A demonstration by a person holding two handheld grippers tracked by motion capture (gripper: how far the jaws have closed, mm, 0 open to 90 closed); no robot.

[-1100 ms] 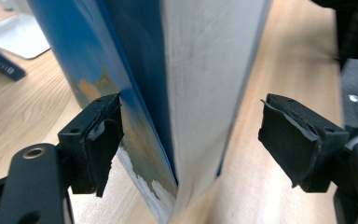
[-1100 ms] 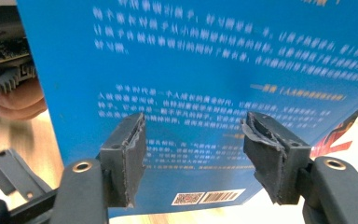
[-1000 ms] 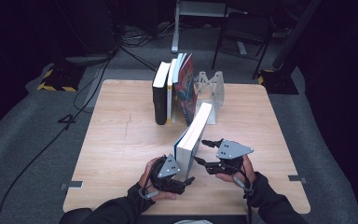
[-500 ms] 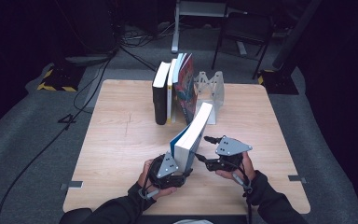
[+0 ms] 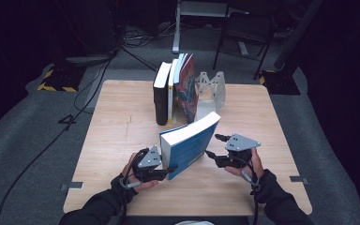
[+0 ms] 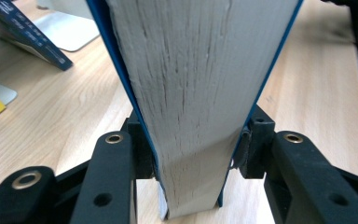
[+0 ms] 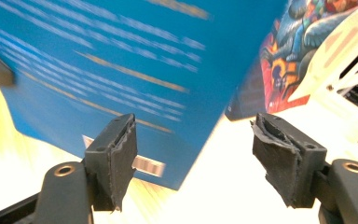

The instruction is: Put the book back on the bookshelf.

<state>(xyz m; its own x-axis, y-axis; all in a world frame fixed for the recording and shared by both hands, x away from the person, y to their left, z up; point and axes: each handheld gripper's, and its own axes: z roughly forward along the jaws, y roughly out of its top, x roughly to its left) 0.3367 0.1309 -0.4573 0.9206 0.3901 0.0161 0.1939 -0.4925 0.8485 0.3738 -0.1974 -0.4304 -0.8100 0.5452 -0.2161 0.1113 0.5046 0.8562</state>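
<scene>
Left gripper (image 5: 168, 171) pinches the blue paperback book (image 5: 191, 143) by its lower corner, one jaw pressed to each cover, holding it tilted on the wooden table (image 5: 117, 136). Right gripper (image 5: 212, 146) hovers spread just beside the book's back cover, apart from it.

1. Books: four in all, three standing books (image 5: 173, 91) in a row and one blue book (image 5: 190, 143) apart from them.
2. Bookends: one white bookend (image 5: 213, 86).
3. Grippers: two, left gripper (image 5: 168, 171) and right gripper (image 5: 212, 146).
4. Tables: one table (image 5: 117, 126).
</scene>
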